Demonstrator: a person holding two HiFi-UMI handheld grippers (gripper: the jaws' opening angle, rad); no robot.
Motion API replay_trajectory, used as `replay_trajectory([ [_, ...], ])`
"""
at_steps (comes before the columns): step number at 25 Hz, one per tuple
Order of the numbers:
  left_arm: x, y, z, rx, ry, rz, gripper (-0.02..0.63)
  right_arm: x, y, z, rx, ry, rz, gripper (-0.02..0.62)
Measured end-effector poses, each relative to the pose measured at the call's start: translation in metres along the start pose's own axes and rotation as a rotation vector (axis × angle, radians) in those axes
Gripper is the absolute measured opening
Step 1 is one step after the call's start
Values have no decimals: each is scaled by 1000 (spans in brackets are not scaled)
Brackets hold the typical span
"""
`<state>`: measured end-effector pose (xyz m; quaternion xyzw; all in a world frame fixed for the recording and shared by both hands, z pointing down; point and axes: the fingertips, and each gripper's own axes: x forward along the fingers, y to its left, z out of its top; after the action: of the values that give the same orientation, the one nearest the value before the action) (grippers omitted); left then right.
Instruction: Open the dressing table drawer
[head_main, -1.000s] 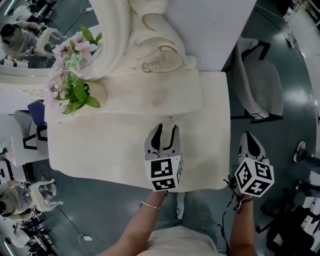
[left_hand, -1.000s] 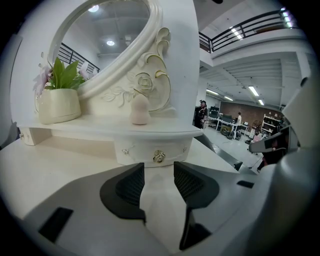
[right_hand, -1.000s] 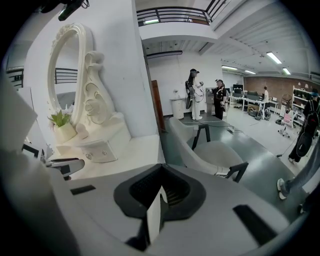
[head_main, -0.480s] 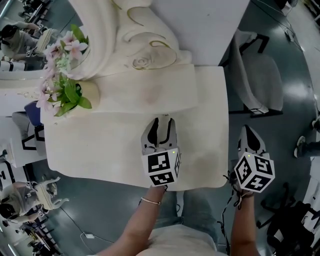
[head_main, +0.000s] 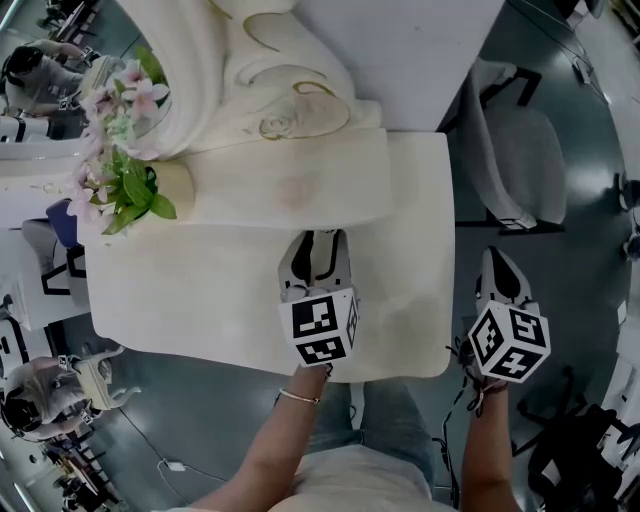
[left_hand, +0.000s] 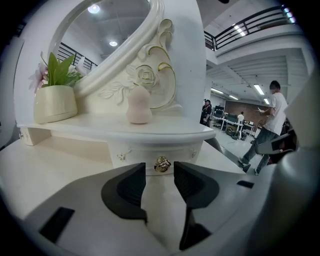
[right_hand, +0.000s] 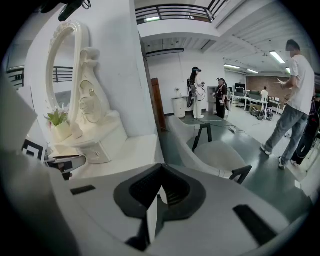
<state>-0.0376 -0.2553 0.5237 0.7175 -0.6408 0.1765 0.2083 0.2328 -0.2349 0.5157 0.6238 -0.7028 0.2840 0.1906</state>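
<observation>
Left gripper (head_main: 322, 240) nearer drawer knob (left_hand: 162, 164) than before, jaws spread narrower, right gripper (head_main: 497, 265) pressed together

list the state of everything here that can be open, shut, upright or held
drawer: shut
knob: lined up with the left claw's gap, not clamped
left claw: open, jaws apart
right claw: shut, holding nothing
flower pot: upright
pink sponge: standing upright
</observation>
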Motion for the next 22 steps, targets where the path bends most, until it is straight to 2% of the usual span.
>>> replay_trajectory([
  [7,5,-4,3,3,-4,4,184,3,-3,0,3,7,3,8],
  [22,4,-7,6,5,-14,17,132,1,-14,-6,17,15,-12,8],
])
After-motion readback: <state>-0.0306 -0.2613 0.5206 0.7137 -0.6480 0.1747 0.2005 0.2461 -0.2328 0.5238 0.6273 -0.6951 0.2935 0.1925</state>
